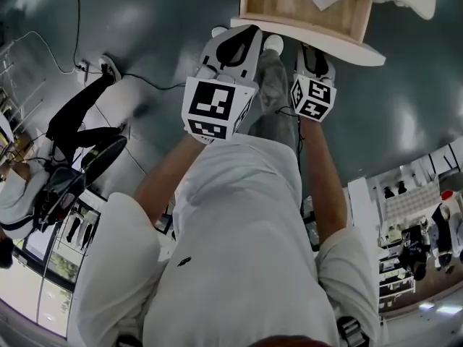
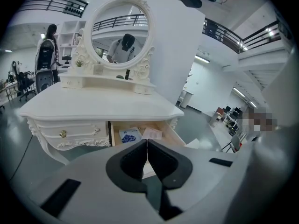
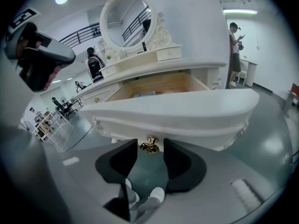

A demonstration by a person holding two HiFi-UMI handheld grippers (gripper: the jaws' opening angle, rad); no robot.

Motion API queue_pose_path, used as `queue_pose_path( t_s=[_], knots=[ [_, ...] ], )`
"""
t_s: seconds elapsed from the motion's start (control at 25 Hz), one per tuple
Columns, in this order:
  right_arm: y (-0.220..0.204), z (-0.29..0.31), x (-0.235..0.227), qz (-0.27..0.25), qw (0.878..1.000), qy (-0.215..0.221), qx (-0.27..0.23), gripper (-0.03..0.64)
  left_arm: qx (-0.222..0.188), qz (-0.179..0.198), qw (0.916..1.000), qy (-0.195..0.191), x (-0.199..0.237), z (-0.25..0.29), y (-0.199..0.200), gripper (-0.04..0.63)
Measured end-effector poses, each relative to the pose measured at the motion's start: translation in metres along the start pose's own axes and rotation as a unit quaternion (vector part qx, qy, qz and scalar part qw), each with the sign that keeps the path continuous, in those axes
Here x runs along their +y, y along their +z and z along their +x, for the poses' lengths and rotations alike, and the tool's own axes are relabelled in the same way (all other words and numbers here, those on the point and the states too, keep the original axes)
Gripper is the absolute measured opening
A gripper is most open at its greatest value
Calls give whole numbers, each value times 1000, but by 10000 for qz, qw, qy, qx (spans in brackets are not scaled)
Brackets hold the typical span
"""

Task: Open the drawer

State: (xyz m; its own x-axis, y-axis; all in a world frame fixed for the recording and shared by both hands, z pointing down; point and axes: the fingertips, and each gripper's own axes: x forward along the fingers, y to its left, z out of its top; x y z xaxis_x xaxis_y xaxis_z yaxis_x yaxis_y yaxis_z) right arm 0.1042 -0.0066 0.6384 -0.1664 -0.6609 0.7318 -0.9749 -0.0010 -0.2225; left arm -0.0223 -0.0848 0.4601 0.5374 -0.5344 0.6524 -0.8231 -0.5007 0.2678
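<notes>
The white dressing table's [image 2: 93, 101] right drawer [image 1: 318, 38] stands pulled out, its wooden inside showing [image 3: 159, 85]. A blue booklet [image 2: 130, 135] and a paper lie in it. The drawer's gold knob [image 3: 150, 146] sits between the two black pads of my right gripper [image 3: 150, 155], with a small gap on each side, so the jaws are open around it. In the head view the right gripper [image 1: 312, 55] is just below the drawer front. My left gripper [image 2: 147, 148] is shut and holds nothing; it hovers beside the right one [image 1: 242, 38], short of the drawer.
The left drawer [image 2: 62, 133] of the table is closed. An oval mirror [image 2: 119, 34] stands on top. A seated person in black [image 1: 79, 114] and cables [image 1: 51, 49] are on the floor at the left. Another person [image 3: 235, 55] stands far right.
</notes>
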Motion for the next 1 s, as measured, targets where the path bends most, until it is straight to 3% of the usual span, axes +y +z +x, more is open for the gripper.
queue_pose_path(
  t_s=[0.52, 1.0],
  knots=[
    [13, -46, 7, -191, 9997, 136, -1, 187, -157, 23, 9999, -20, -16, -10, 11, 12],
    [66, -95, 42, -248, 9966, 601, -507, 187, -347, -19, 9994, 61, -27, -41, 19, 13]
  ],
)
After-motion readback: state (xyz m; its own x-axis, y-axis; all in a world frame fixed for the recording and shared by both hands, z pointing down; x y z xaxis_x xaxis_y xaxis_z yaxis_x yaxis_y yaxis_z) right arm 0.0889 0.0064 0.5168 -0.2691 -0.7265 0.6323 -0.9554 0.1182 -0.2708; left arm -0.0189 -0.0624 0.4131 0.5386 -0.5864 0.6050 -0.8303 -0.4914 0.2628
